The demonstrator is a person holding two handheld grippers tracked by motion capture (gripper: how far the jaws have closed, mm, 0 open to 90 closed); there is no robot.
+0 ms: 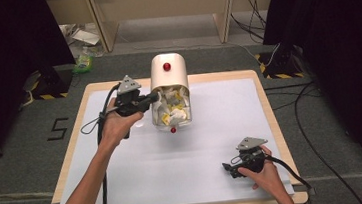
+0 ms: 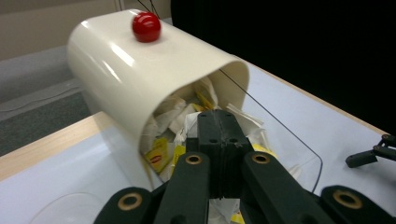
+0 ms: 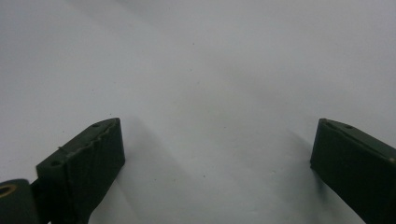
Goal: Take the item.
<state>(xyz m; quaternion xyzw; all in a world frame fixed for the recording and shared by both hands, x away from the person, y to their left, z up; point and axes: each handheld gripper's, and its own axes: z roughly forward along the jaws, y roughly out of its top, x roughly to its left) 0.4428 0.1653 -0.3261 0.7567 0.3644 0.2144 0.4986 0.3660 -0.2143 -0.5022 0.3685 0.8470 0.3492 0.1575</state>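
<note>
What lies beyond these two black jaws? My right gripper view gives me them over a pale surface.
Observer: In the high view the right gripper rests, jaws open, near the front right corner of the white table.
Operator: And the other hand?
Observer: The left gripper, jaws shut, points into the mouth of a cream container with a red knob.
Operator: What's inside?
Observer: Crumpled white and yellow packets, behind a clear flap swung down.

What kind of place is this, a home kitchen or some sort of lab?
Most likely a lab or recording studio rather than a home: black curtains flank the table, loose cables run over the grey carpet, and hazard-striped stand bases sit beside it.
</note>
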